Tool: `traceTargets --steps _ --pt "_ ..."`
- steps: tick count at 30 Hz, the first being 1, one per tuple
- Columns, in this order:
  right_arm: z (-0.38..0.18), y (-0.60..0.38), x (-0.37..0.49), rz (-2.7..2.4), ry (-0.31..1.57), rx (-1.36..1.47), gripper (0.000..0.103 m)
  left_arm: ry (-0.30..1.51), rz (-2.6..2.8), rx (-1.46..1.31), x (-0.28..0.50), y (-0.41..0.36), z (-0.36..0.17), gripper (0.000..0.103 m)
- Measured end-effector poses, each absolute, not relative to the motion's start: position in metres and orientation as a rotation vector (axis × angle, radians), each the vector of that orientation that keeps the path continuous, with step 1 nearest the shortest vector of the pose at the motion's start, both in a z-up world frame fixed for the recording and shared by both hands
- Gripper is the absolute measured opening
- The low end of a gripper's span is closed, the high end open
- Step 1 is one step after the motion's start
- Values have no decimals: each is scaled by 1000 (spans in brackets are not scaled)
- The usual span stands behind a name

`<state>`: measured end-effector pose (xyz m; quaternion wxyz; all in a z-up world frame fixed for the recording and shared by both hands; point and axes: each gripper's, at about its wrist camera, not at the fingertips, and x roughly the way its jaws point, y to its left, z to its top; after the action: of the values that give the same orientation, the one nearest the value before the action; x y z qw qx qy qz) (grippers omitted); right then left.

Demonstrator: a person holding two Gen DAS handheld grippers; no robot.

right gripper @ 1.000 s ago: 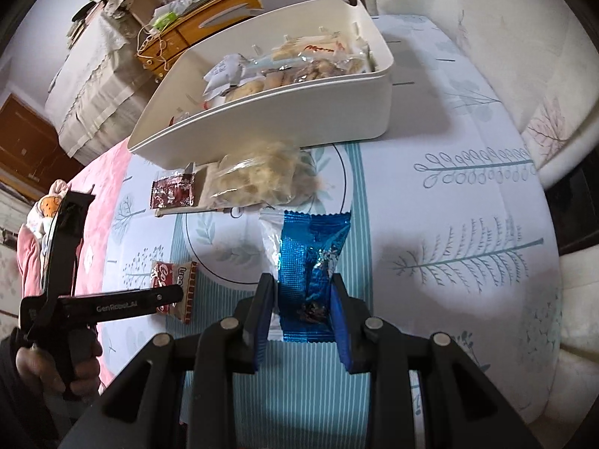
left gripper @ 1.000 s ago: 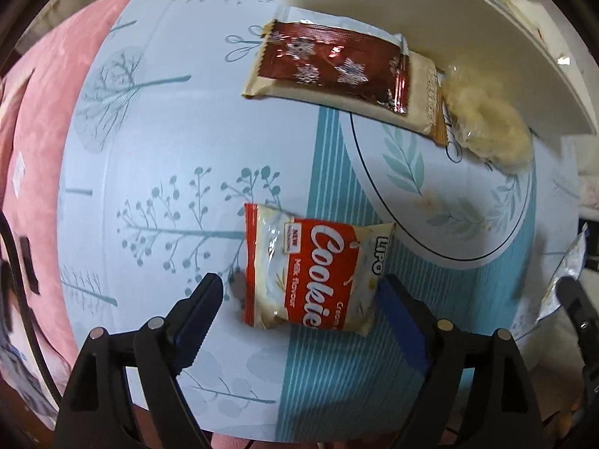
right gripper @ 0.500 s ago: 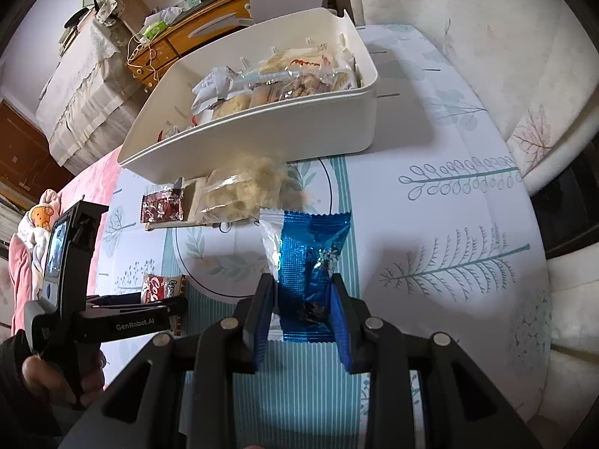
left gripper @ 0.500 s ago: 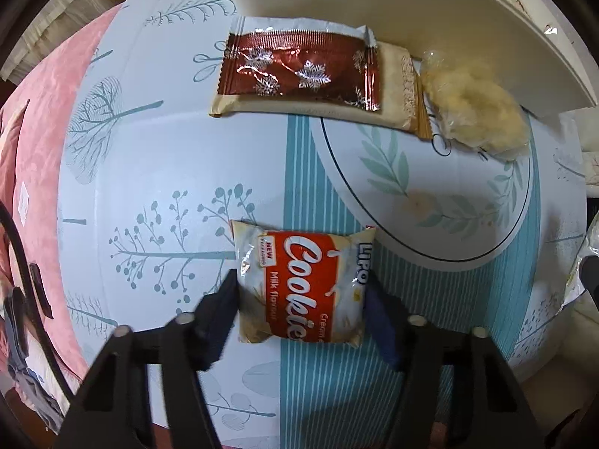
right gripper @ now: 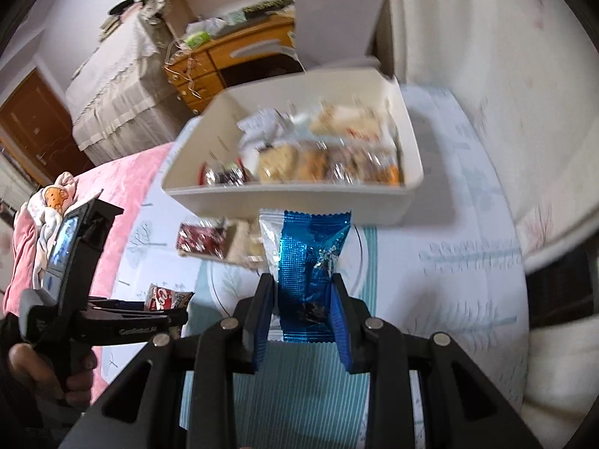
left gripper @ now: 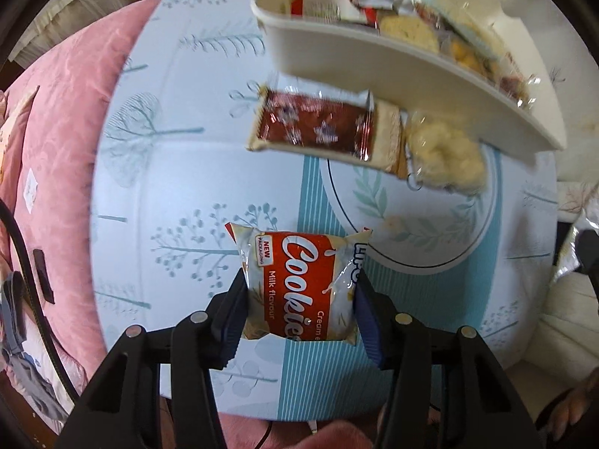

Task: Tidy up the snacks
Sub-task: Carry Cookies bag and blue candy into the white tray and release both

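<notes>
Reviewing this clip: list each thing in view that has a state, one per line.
left gripper: shut on the cookie packet.
cookie packet: gripped at both sides.
right gripper: shut on the blue packet.
blue packet: gripped, upright.
white bin: open-topped, holding snacks.
brown packet: lying flat on the tablecloth.

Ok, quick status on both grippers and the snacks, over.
Left gripper shut on cookie pack. Right gripper shut on blue packet. White bin ahead; nothing blocking.

Left gripper [left gripper: 299, 299] clamped on something; right gripper [right gripper: 301, 303] likewise.
</notes>
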<state>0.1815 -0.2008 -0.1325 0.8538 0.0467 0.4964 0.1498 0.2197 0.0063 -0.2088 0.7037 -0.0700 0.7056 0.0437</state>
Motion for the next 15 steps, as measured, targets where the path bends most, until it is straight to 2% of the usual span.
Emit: traceTargets --steps 15 --pt "-83 -187 232 376 792 -4 30 1358 89 -197 271 13 -105 52"
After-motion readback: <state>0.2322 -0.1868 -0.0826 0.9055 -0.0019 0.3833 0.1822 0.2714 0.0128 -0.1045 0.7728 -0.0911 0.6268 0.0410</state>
